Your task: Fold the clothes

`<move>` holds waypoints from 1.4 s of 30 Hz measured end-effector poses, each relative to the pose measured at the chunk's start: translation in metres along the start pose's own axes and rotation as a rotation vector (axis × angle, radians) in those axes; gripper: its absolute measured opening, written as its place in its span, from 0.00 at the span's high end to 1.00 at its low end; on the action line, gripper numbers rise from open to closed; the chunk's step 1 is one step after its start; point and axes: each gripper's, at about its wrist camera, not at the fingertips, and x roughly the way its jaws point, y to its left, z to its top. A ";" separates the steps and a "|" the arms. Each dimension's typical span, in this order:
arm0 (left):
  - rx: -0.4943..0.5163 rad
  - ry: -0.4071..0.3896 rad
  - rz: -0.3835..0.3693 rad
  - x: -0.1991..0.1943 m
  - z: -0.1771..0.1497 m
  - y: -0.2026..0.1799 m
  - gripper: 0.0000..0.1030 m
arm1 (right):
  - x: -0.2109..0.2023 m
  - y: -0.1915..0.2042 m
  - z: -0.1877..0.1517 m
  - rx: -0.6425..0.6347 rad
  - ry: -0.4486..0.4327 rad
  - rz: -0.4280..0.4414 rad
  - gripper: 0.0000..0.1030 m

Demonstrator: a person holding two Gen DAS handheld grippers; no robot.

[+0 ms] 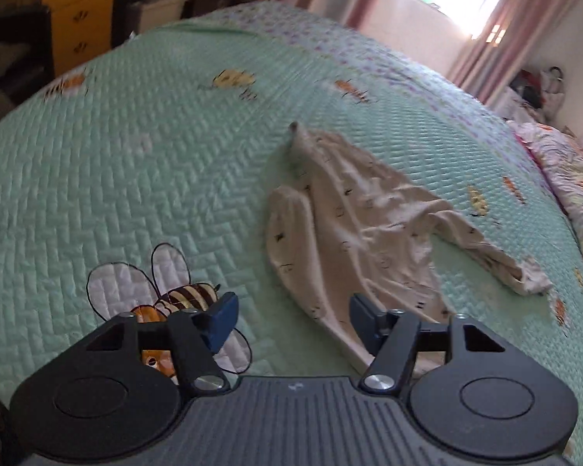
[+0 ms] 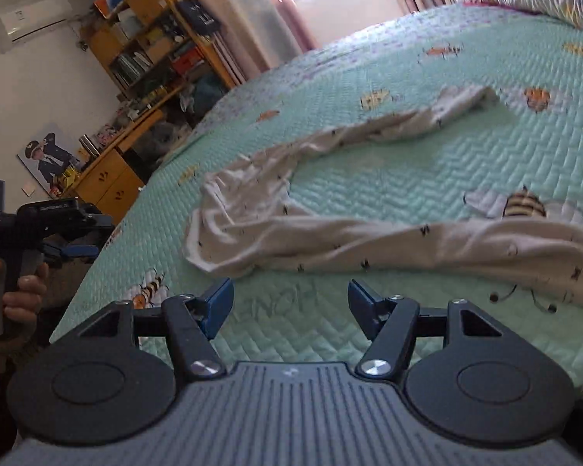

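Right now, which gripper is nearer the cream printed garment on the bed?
Left. The left gripper overlaps the cream printed garment's hem; the right gripper hovers just short of it.

Your right view cuts the garment (image 2: 369, 240) off at its right edge. Your left gripper's (image 1: 293, 322) right finger (image 1: 363, 320) covers the garment's near hem. The bedspread's (image 1: 136, 178) far prints are blurred beyond reading in both views.

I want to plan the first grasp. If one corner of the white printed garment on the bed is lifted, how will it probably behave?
The white garment lies crumpled in soft folds on the green quilt, so it is likely floppy and will drape. It looks thin, so probably light. Its sleeve may trail behind.
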 end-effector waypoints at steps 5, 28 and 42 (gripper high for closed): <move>-0.187 -0.038 -0.069 0.070 0.028 0.014 0.43 | 0.013 -0.023 -0.010 0.028 0.048 -0.031 0.35; -0.315 -0.175 -0.092 0.069 0.039 0.029 0.84 | 0.058 -0.054 0.031 0.096 0.010 -0.113 0.35; -0.325 -0.067 -0.072 0.054 -0.001 0.093 0.74 | -0.006 -0.078 -0.015 0.142 -0.080 -0.305 0.35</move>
